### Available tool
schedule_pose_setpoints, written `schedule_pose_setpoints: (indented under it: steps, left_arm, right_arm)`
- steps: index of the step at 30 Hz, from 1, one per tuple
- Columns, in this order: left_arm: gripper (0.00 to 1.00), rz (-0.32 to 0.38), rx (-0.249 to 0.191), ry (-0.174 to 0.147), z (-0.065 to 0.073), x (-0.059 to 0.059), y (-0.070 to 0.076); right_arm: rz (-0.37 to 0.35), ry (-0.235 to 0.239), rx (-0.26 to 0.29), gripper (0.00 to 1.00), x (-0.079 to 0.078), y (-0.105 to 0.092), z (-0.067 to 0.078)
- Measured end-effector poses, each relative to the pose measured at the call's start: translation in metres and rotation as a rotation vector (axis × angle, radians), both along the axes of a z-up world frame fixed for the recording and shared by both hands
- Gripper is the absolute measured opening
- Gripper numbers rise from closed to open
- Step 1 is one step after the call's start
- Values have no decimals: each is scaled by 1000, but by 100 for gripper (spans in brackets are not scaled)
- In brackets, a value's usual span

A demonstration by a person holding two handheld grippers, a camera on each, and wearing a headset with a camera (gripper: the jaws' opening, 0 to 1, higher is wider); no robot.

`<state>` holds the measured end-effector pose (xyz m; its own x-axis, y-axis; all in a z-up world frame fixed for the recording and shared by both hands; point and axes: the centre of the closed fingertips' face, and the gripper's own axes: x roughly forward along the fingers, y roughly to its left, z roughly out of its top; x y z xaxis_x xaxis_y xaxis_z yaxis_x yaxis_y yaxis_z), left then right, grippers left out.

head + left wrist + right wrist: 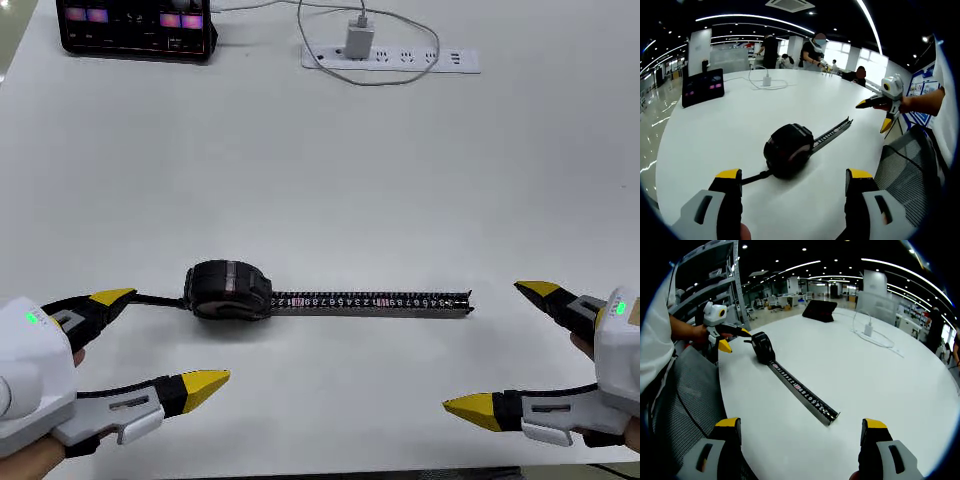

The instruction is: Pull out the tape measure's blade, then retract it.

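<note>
My left gripper [170, 337] gapes empty, the tape measure [228, 290] just ahead of it. My right gripper [490, 347] is spread too, near the extended blade [370, 302] tip, touching nothing.

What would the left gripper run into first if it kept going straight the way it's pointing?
Most likely the tape measure's case, centred ahead of the open left gripper. Its strap trails toward one jaw and might touch first.
</note>
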<state>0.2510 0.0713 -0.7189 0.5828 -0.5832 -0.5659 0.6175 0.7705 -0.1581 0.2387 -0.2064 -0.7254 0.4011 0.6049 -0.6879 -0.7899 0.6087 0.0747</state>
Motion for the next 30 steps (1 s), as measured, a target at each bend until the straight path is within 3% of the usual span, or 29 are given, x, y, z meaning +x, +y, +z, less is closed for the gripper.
schedule_pose_setpoints:
  steps: [9,30]
  left_arm:
    - [83,2,-43,10,-1,4,-15]
    - [83,36,-90,34,-5,18,-37]
  right_arm:
    - [-7,11,0,99,-2,1,0]
    - [-7,10,5,99,3,-1,0]
